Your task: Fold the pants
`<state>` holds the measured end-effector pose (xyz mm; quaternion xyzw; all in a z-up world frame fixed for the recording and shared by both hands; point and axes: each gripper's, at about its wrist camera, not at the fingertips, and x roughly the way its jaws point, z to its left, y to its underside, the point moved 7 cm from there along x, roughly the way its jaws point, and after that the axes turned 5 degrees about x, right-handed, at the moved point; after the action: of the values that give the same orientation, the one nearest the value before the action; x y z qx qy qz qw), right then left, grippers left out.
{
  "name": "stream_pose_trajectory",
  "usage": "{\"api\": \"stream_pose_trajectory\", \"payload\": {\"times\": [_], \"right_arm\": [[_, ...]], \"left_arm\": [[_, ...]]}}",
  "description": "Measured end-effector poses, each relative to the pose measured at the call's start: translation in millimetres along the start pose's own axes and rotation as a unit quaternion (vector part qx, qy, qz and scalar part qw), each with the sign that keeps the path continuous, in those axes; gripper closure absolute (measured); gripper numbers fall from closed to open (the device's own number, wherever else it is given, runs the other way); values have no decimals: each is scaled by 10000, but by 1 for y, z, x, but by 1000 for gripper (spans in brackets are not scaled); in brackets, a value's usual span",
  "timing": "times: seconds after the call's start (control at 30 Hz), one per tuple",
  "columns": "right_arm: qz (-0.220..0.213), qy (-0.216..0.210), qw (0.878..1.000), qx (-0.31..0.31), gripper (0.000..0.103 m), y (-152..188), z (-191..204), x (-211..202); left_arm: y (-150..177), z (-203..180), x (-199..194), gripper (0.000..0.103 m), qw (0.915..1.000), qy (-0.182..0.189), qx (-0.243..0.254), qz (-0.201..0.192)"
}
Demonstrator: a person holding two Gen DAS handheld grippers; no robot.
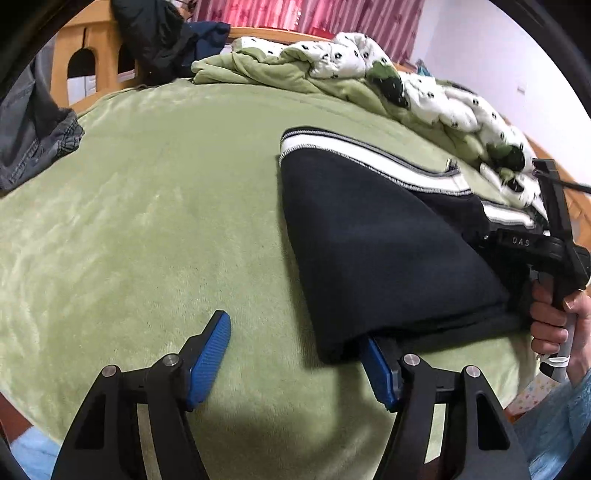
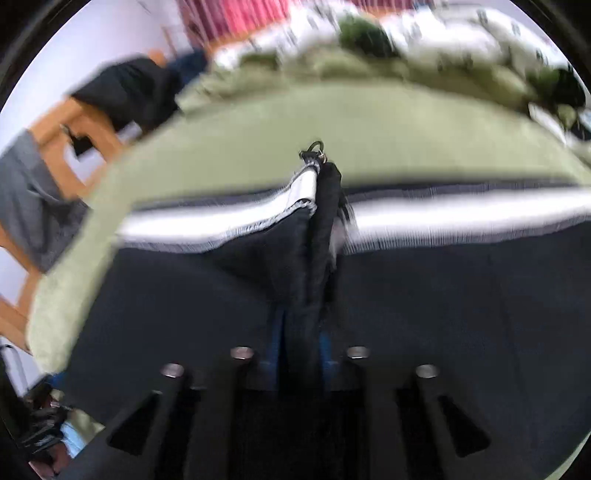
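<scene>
the left gripper (image 1: 295, 354) fills the bottom of the left wrist view, its blue-padded fingers (image 1: 208, 363) spread wide over a green fleece blanket (image 1: 155, 229); the right-hand finger is tucked under the near edge of the dark pants (image 1: 384, 254), the left-hand one stands clear on bare blanket, and nothing is pinched between them. the pants, black with a white stripe (image 1: 354, 147) down the side seam, lie folded over on the right half of the bed, the near corner raised off the blanket. at the far right edge of that view a bare hand (image 1: 554, 325) grips the handle of the right gripper (image 1: 524, 243), which sits against the far side of the pants.

in the blurred right wrist view, the right gripper (image 2: 301, 354) has its fingers drawn narrow on a bunched ridge of the black cloth (image 2: 321, 240), which runs up between them to a small metal ring (image 2: 316, 147) at its tip. beyond, a rumpled white and green patterned quilt (image 1: 406, 81) is heaped along the far side of the bed. dark clothes (image 1: 159, 40) hang over a wooden bed frame (image 1: 96, 48), a grey garment (image 1: 33, 136) lies at the left, and a pink curtain (image 1: 306, 14) closes the background.
</scene>
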<state>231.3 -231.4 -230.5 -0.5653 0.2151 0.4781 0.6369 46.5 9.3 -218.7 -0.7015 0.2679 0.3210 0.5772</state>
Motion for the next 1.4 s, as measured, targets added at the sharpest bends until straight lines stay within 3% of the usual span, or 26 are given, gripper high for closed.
{"api": "stream_pose_trajectory", "payload": {"times": [0.1,0.17,0.2,0.3,0.37,0.47,0.53,0.63,0.73,0.83,0.9,1.03,1.13,1.2,1.27,1.33,1.4], "right_arm": [[-178,168,9996,-116,73,4,-3,-26],[-567,144,9980,-240,71,8,-1,-57],[-818,98,9961,-328,64,12,2,-73],[-1131,124,9915,-624,60,26,14,-92],[-973,325,9905,-919,61,39,21,-80],[-385,935,9872,-1236,69,68,12,-53],[-620,1133,9839,-1238,68,81,10,-66],[-460,1217,9822,-1357,68,88,16,-78],[-388,1076,9863,-1192,68,85,10,-99],[-969,1009,9828,-1202,62,60,19,-124],[-1299,877,9784,-1351,52,34,32,-131],[-1498,633,9704,-1784,52,-13,62,-111],[-1449,580,9533,-2585,53,-32,85,-73],[-1163,747,9436,-3009,68,-34,86,-41],[-788,1212,9370,-3180,76,-34,70,-4],[-486,1412,9415,-3020,83,-31,48,20],[-695,1206,9461,-2923,83,-29,45,13]], "left_arm": [[6,1,-11,38,9995,214,156,161],[13,4,-27,38,9989,401,216,149],[13,4,-34,38,9986,452,257,83],[-3,1,-50,38,9982,430,306,-274],[-21,-5,-47,38,9978,465,270,-392],[-44,-19,-27,36,9978,479,270,-380],[-43,-25,-8,36,9986,445,254,-140],[-15,-32,22,36,9971,611,124,439],[0,-34,12,36,9974,656,146,247],[1,-29,-2,36,9954,856,80,431],[-4,-23,-8,36,9963,763,130,363],[-24,-8,-13,36,9988,433,101,202],[-32,6,-8,36,9984,510,-182,174],[-37,11,-2,36,9982,493,-287,155],[-38,12,6,36,9980,508,-324,212],[-40,9,16,36,9971,613,-315,325],[-39,5,25,36,9955,763,-387,417]]}}
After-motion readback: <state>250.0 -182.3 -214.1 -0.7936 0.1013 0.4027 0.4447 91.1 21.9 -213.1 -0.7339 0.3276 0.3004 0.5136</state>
